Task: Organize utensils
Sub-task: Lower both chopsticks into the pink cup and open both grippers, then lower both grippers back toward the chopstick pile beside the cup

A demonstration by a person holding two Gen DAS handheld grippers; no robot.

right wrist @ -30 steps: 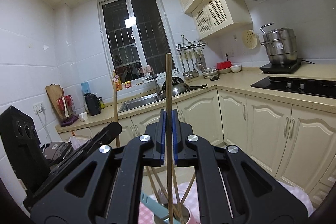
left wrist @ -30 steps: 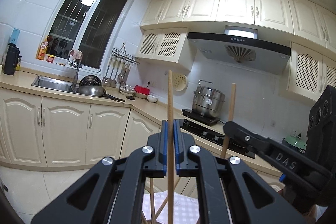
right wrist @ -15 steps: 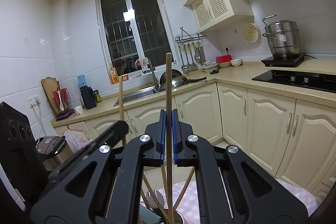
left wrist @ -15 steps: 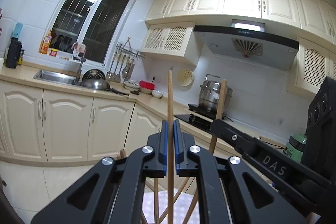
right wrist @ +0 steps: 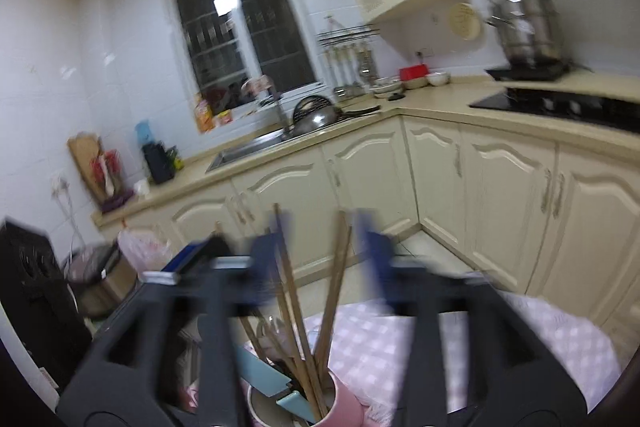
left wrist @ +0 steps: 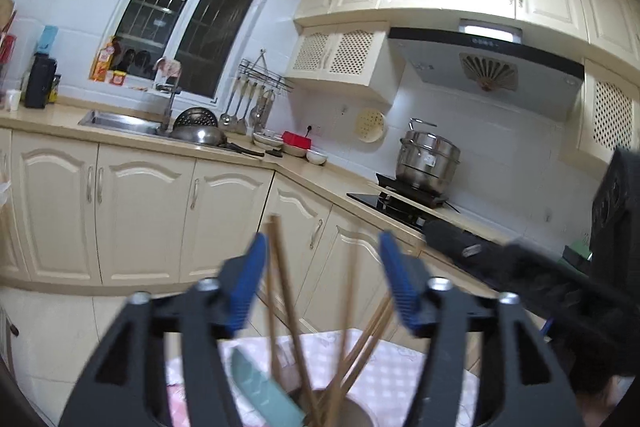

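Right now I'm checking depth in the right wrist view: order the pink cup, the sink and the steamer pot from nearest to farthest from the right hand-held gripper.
1. Pink cup, directly below the right hand-held gripper.
2. Sink, left counter, beneath the window.
3. Steamer pot, far right.

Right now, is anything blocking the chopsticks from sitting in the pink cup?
Nothing visible does. The chopsticks already stand in the pink cup, leaning among the teal utensils. Both hand-held grippers, left and right, are opening, pads clear of the sticks.
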